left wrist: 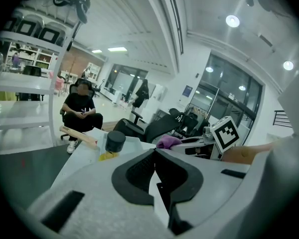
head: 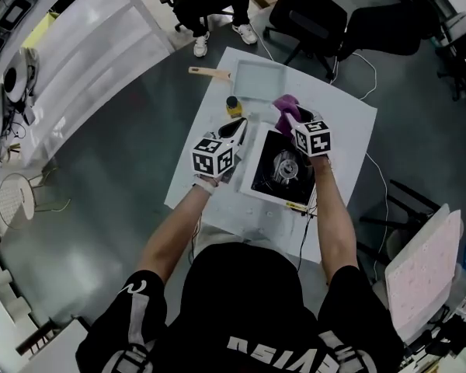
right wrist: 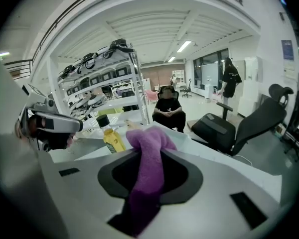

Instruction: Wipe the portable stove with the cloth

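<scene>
White table [head: 349, 134], bottle [right wrist: 112, 136] of yellow liquid, right tool [right wrist: 148, 157] clamping purple cloth [head: 286, 105] — left tool [left wrist: 155, 156] closed.

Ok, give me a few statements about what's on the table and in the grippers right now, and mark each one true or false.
1. The right gripper is clamped on the purple cloth. True.
2. The left gripper grips the bottle. False: its jaws are together on nothing, and the bottle stands on the table beyond it.
3. The bottle has a red cap. False: the cap is black.
4. A person sits beyond the table. True.
5. The stove has a black top. True.
</scene>
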